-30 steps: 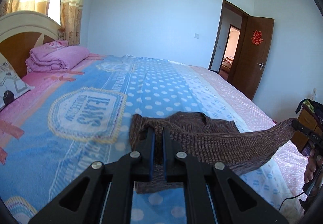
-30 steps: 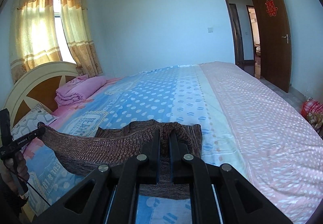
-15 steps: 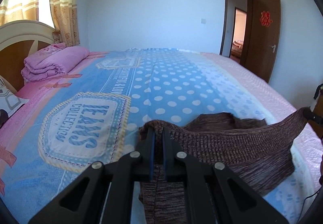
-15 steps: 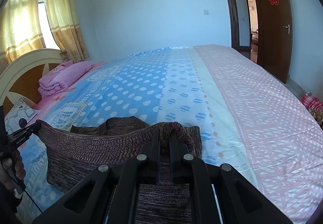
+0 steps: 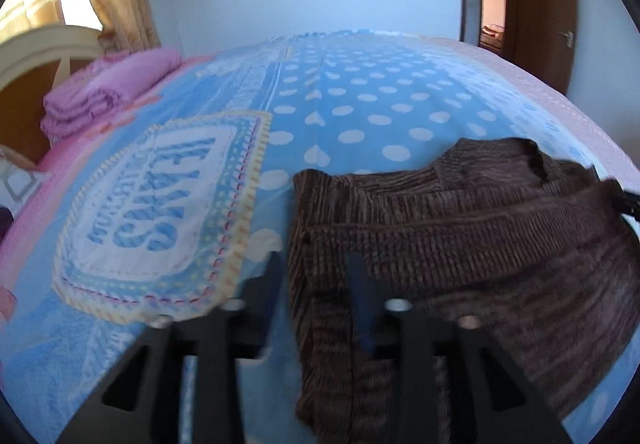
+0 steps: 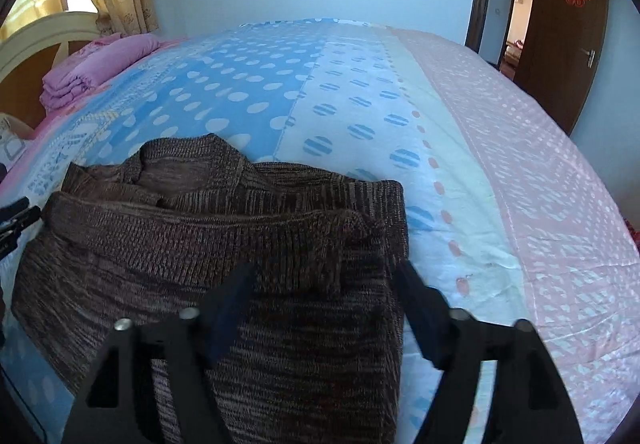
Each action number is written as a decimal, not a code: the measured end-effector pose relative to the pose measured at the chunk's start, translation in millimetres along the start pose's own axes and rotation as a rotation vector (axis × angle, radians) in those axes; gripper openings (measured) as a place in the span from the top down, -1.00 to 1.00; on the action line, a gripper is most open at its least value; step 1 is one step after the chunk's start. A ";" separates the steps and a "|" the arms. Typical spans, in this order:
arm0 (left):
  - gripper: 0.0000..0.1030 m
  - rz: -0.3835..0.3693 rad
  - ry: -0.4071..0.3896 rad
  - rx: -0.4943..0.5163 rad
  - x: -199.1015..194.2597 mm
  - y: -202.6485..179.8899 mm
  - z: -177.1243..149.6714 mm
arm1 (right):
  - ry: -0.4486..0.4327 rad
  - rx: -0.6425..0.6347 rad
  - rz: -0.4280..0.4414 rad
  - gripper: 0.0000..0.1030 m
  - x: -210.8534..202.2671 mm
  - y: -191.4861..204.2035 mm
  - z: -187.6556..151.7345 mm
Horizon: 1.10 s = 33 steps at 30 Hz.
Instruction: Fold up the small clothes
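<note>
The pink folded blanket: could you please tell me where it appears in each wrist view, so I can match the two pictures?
Left wrist: the pink blanket lies at the left edge, by the headboard, far left of the brown sweater.
Right wrist: the blanket is at upper left, beyond the sweater.
Shared landmark: the door, upper right in both.
</note>
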State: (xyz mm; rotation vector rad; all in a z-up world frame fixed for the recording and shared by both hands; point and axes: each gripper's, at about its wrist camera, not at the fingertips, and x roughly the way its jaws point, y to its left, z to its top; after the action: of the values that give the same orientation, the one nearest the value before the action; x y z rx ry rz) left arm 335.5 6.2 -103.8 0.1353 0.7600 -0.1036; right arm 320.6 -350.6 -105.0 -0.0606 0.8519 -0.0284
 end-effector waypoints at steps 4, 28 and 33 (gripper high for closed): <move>-0.59 0.044 -0.037 0.158 -11.7 -15.9 -16.0 | 0.014 -0.206 -0.099 -0.55 1.4 25.9 -8.0; -0.89 0.211 -0.019 0.192 13.0 7.8 38.0 | 0.022 -0.098 -0.115 -0.55 -18.9 -28.0 13.1; -0.92 0.106 -0.032 0.143 -25.0 6.1 -5.3 | 0.055 0.140 0.101 -0.54 -54.6 -54.9 -43.3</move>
State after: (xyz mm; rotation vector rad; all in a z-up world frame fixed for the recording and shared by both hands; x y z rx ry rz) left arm 314.8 14.2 -89.7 0.3090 0.7117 -0.0592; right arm 252.0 -404.6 -88.8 0.1150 0.9046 0.0048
